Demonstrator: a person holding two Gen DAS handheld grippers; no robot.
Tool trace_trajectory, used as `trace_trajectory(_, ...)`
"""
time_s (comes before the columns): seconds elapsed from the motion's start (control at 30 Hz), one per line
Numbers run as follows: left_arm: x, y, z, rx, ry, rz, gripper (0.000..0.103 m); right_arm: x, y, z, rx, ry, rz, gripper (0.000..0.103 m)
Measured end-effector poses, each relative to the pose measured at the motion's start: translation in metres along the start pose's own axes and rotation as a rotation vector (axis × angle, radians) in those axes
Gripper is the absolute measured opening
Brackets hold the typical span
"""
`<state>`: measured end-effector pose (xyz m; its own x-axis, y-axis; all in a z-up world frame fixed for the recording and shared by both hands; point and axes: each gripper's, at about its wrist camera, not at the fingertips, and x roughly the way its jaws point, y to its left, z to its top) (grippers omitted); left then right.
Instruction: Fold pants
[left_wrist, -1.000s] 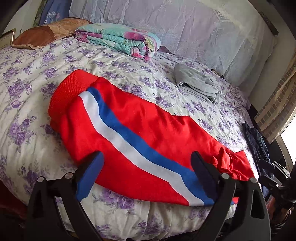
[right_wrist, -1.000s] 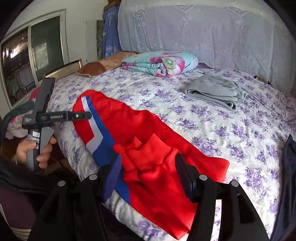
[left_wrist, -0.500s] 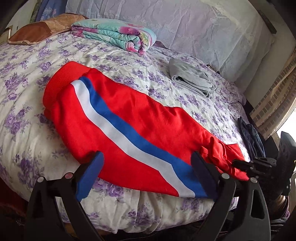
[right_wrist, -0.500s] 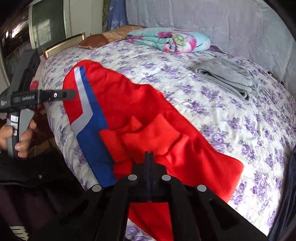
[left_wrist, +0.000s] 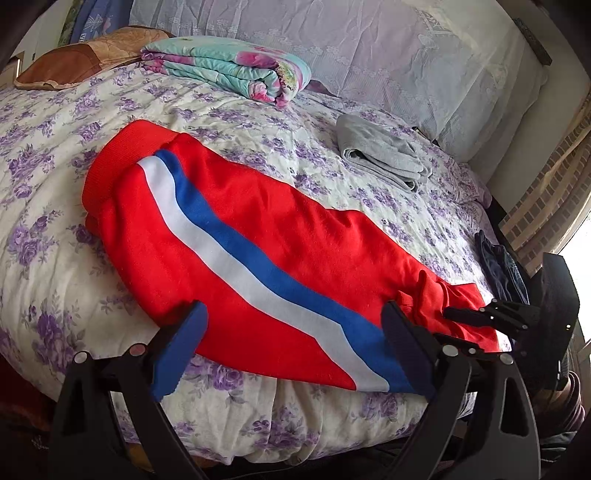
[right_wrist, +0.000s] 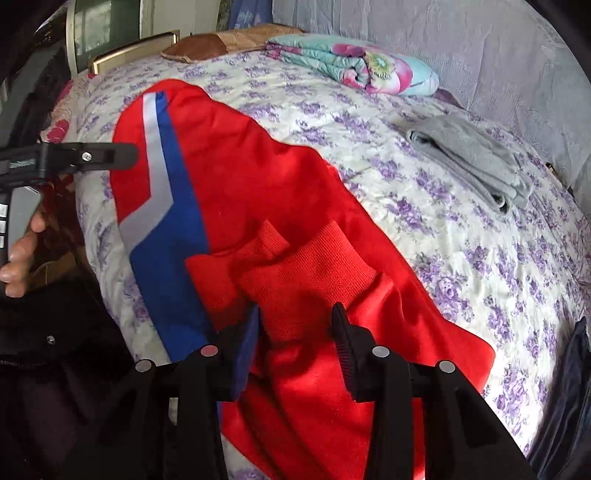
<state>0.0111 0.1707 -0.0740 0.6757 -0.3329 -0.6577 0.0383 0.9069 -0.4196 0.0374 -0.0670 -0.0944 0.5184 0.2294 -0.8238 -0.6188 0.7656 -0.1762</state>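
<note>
Red pants (left_wrist: 280, 236) with a white and blue side stripe lie lengthwise along the near edge of the bed, waistband at the left, ribbed cuffs at the right. My left gripper (left_wrist: 291, 343) is open, just in front of the pants' near edge, touching nothing. My right gripper (right_wrist: 295, 332) is open, its fingers either side of the red ribbed cuffs (right_wrist: 310, 266) of the pants (right_wrist: 236, 192). The right gripper also shows in the left wrist view (left_wrist: 480, 317) over the cuff end. The left gripper shows in the right wrist view (right_wrist: 125, 157) at the left.
A floral bedspread (left_wrist: 48, 155) covers the bed. A folded floral quilt (left_wrist: 229, 66) and a brown pillow (left_wrist: 81, 59) lie at the back, folded grey clothes (left_wrist: 380, 155) at the right, dark clothing (left_wrist: 498, 262) at the bed's right edge.
My right gripper was shut half a second ago and is now open around the cuffs, lower and closer to them. My left gripper stays open and has shifted slightly.
</note>
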Motion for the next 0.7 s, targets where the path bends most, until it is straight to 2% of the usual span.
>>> trace_trajectory(0.03,0.000,0.000,0.000,0.000,-0.001,0.000,0.092,-0.002,-0.001,0.001,0.004,-0.005,0.003,0.028)
trace_trajectory(0.13,-0.001,0.000,-0.001,-0.002,-0.002,-0.003,0.092,-0.025,-0.015,0.005,0.075,-0.071,0.023,0.016)
trace_trajectory(0.23,-0.001,0.000,-0.002,-0.002,-0.003,-0.004,0.092,-0.054,-0.029,0.008,0.123,-0.146,0.052,0.008)
trace_trajectory(0.3,-0.001,0.000,-0.002,-0.001,-0.004,-0.004,0.092,-0.068,-0.027,0.012,0.113,-0.174,0.097,0.008)
trace_trajectory(0.37,-0.001,0.000,-0.002,-0.003,-0.005,-0.003,0.092,-0.069,-0.008,0.015,0.057,-0.178,0.133,0.008)
trace_trajectory(0.53,-0.001,0.001,-0.002,-0.005,-0.004,-0.003,0.092,-0.015,0.038,0.006,-0.049,-0.065,0.116,0.008)
trace_trajectory(0.63,-0.002,0.002,-0.003,-0.004,-0.001,-0.002,0.092,-0.014,0.048,0.000,-0.082,-0.095,0.077,0.009)
trace_trajectory(0.7,-0.003,0.002,-0.003,-0.007,-0.001,-0.004,0.092,-0.021,0.050,0.000,-0.097,-0.113,0.052,0.016)
